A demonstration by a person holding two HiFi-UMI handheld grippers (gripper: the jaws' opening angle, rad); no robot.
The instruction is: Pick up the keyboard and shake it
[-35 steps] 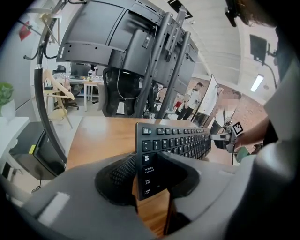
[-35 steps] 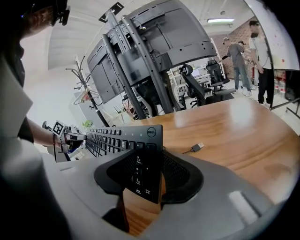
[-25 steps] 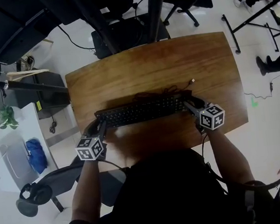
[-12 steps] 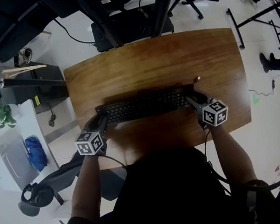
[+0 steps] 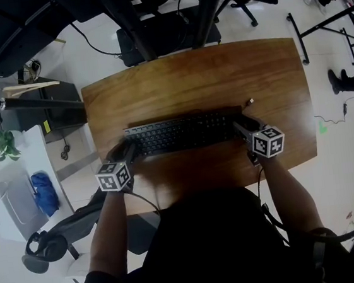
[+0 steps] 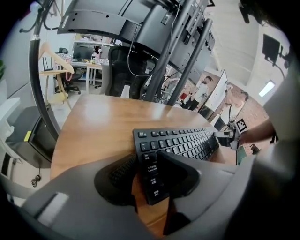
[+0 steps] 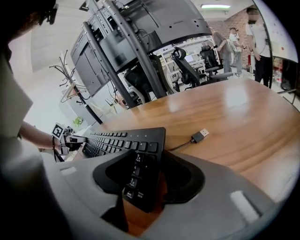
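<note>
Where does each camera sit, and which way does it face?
Head view: on the person's head, facing steeply down at the table and keyboard; both forearms show.
Left gripper view: on the left tongs, facing along the keyboard toward the right tongs.
Right gripper view: on the right tongs, facing the opposite way.
Shared: the keyboard, an end between each pair of jaws, which have just been opening.

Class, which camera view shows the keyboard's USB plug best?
The right gripper view: the USB plug lies large on the table. The head view shows the plug as a speck; the left gripper view misses it.
</note>
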